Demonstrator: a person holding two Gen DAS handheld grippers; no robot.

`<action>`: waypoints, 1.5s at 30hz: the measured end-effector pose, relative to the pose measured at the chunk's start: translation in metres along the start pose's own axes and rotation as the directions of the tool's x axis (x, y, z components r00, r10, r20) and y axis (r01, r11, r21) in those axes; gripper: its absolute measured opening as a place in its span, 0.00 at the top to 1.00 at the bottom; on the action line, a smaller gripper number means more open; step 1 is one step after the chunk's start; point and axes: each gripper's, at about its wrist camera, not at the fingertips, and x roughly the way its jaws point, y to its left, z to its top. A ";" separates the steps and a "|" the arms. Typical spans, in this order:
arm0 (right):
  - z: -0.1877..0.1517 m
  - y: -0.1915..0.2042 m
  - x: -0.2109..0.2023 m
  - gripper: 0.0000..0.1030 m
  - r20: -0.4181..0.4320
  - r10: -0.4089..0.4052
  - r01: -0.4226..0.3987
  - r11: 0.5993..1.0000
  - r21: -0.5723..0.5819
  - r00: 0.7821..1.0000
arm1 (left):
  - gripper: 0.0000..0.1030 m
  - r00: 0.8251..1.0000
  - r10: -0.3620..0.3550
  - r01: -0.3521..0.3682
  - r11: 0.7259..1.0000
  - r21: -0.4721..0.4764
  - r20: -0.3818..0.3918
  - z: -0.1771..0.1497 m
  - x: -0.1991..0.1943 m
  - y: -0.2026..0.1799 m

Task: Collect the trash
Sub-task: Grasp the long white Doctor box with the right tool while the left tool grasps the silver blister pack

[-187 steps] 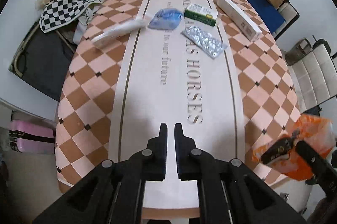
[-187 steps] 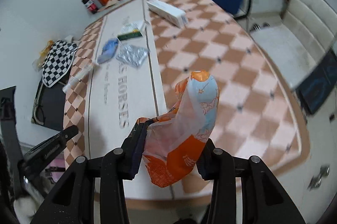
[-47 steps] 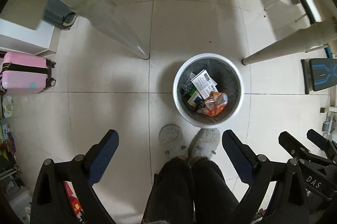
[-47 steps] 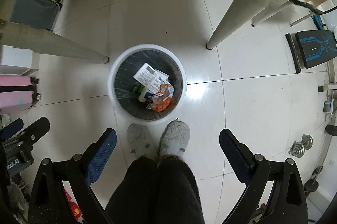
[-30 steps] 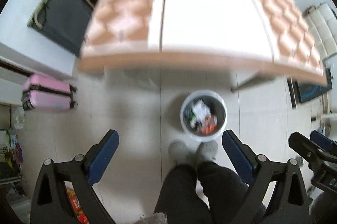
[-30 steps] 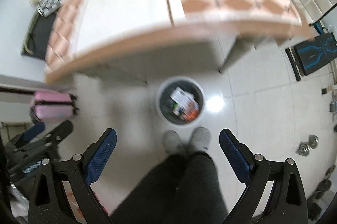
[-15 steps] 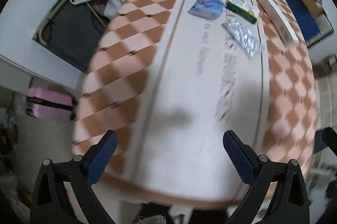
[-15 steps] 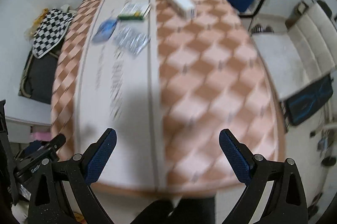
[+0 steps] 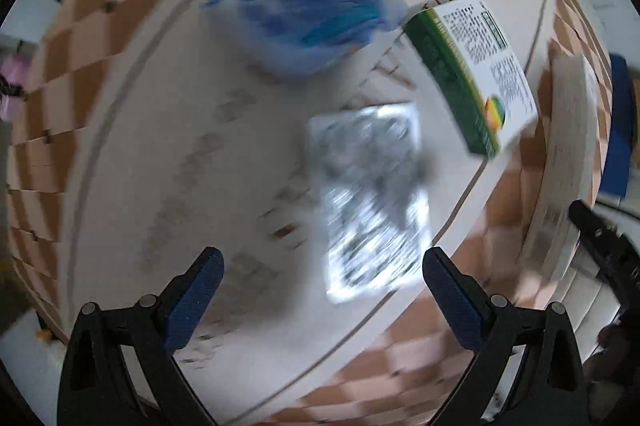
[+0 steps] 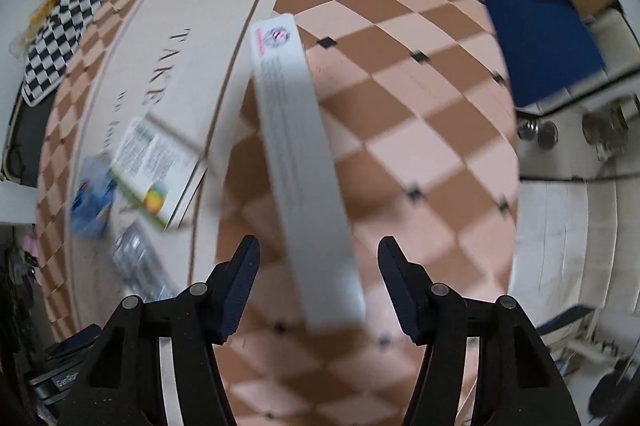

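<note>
Both grippers are back over the table (image 10: 420, 114) with their jaws spread wide and nothing held; moments ago they hung over a floor bin that already held an orange bag and a box, so that drop looks finished and a fresh pick-up is beginning. The left gripper (image 9: 320, 286) points down at a silver blister pack (image 9: 372, 202), which lies just ahead of and between its fingers; further ahead sit a blue plastic packet (image 9: 308, 10) and, to the right of that, a green-and-white box (image 9: 476, 74). The right gripper (image 10: 318, 282) straddles the near end of a long white carton (image 10: 300, 162), which runs straight ahead from between its fingers; whether the pads already touch the carton is hard to say through the motion blur, though they appear apart from it. Four pieces remain on the table, so the task seems roughly midway; each tool appears lined up on its own target, the left on the blister pack, the right on the carton.
</note>
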 end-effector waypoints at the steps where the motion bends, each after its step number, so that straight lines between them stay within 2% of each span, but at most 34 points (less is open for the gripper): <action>1: 0.010 0.001 0.008 0.39 -0.012 0.002 -0.002 1.000 -0.014 1.000 | 0.02 1.000 0.001 -0.001 1.000 -0.016 -0.013 0.006 0.005 -0.006; 3: 0.023 0.001 0.021 0.39 -0.031 0.004 -0.005 1.000 -0.025 1.000 | 0.09 1.000 0.014 -0.015 0.999 -0.034 -0.028 0.016 0.012 -0.016; 4: 0.028 0.002 0.026 0.39 -0.042 0.009 -0.011 1.000 -0.026 0.999 | 0.12 0.999 0.045 -0.046 0.998 -0.033 -0.022 0.020 0.013 -0.021; 5: 0.032 0.002 0.031 0.40 -0.049 0.018 -0.019 0.999 -0.030 0.999 | 0.24 0.997 0.075 -0.076 0.997 -0.027 -0.014 0.021 0.014 -0.025; 7: 0.039 0.005 0.040 0.51 -0.062 0.023 -0.026 0.998 -0.053 0.998 | 0.29 0.992 0.128 -0.128 0.992 -0.018 0.001 0.021 0.015 -0.029; 8: 0.039 0.007 0.043 0.60 -0.068 0.023 -0.027 0.998 -0.063 0.997 | 0.33 0.992 0.129 -0.129 0.992 -0.015 0.008 0.019 0.014 -0.029; 9: 0.040 0.007 0.045 0.61 -0.070 0.020 -0.026 0.997 -0.073 0.997 | 0.38 0.992 0.124 -0.124 0.992 -0.006 0.022 0.016 0.012 -0.030; 12: 0.035 0.005 0.046 0.62 -0.067 0.020 -0.026 0.995 -0.094 0.998 | 0.39 0.989 0.138 -0.140 0.990 0.030 0.053 0.008 0.010 -0.032; 16: 0.004 -0.004 0.043 0.62 -0.091 0.023 -0.033 0.993 -0.111 0.996 | 0.39 0.985 0.163 -0.169 0.980 0.104 0.065 -0.014 0.012 -0.028; 19: -0.040 -0.014 0.043 0.62 -0.131 0.054 -0.068 0.993 -0.101 0.990 | 0.39 0.972 0.213 -0.231 0.938 0.257 0.097 -0.051 0.016 -0.024; 20: -0.054 -0.016 0.042 0.62 -0.140 0.063 -0.077 0.992 -0.099 0.988 | 0.39 0.965 0.235 -0.260 0.915 0.310 0.115 -0.069 0.018 -0.019; 22: -0.083 -0.019 0.042 0.62 -0.163 0.082 -0.097 0.991 -0.090 0.983 | 0.39 0.962 0.247 -0.272 0.895 0.354 0.115 -0.093 0.020 -0.010; 25: -0.105 -0.019 0.042 0.62 -0.169 0.088 -0.103 0.991 -0.082 0.982 | 0.38 0.966 0.227 -0.258 0.896 0.363 0.127 -0.116 0.022 0.003; 29: -0.103 -0.018 0.045 0.62 -0.157 0.063 -0.076 0.994 -0.073 0.986 | 0.35 0.968 0.215 -0.247 0.908 0.339 0.131 -0.123 0.020 0.017; 31: -0.103 -0.012 0.049 0.62 -0.158 0.047 -0.059 0.996 -0.073 0.986 | 0.35 0.971 0.207 -0.236 0.911 0.337 0.123 -0.125 0.020 0.023; 34: -0.102 -0.005 0.054 0.60 -0.154 0.025 -0.038 0.996 -0.081 0.988 | 0.39 0.975 0.189 -0.217 0.917 0.334 0.117 -0.106 0.022 0.021; 37: -0.111 0.001 0.054 0.62 -0.125 0.012 -0.025 0.995 -0.096 0.992 | 0.40 0.968 0.205 -0.245 0.900 0.360 0.146 -0.095 0.020 0.015; 45: -0.146 0.008 0.037 0.64 -0.069 0.055 -0.060 0.996 -0.072 0.996 | 0.40 0.961 0.164 -0.246 0.877 0.413 0.223 -0.127 -0.009 0.015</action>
